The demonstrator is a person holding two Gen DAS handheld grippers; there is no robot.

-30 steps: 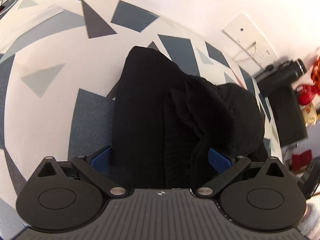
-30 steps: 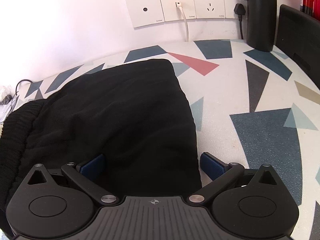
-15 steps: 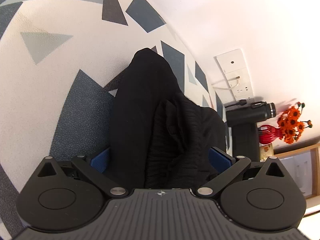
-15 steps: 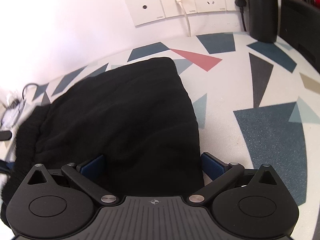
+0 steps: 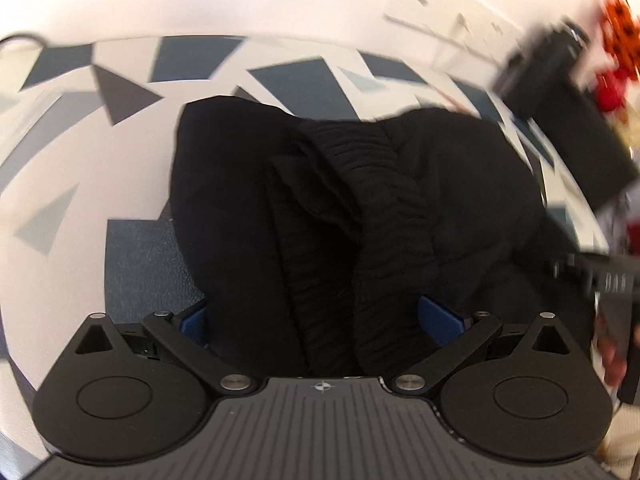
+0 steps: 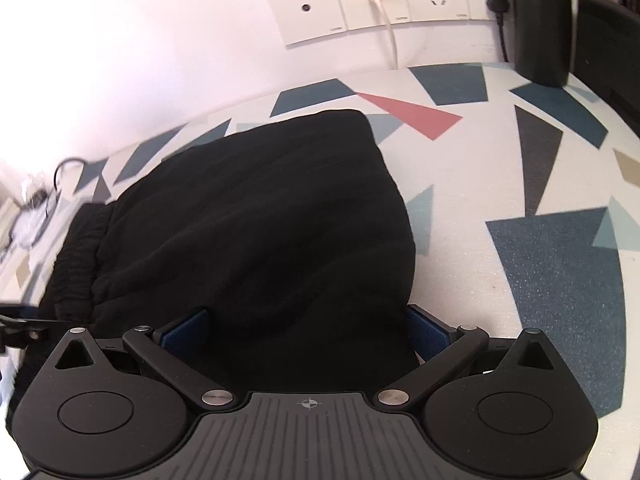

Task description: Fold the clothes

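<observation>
A black garment [image 5: 224, 200] lies bunched on the patterned table [image 5: 132, 264]; its ribbed waistband [image 5: 360, 184] is folded up through the middle in the left wrist view. My left gripper [image 5: 318, 318] is open, its blue pads [image 5: 440, 316] straddling the waistband end. In the right wrist view the same garment [image 6: 260, 220] lies smoother, with the ribbed band [image 6: 76, 256] at its left. My right gripper [image 6: 307, 330] is open too, and its blue pads [image 6: 426, 330] flank the near edge of the cloth.
Wall sockets [image 6: 360, 4] with a white cable and a black plug sit behind the table. A black device [image 6: 540, 20] stands at the back right, near a red vase with orange flowers [image 5: 616, 12]. Loose cables [image 6: 36, 208] lie at far left. The other gripper [image 5: 600, 280] shows blurred.
The left wrist view has swung back level and is motion-blurred; the waistband end stays between its fingers. The right gripper has shifted only slightly over the cloth. Both stay open.
</observation>
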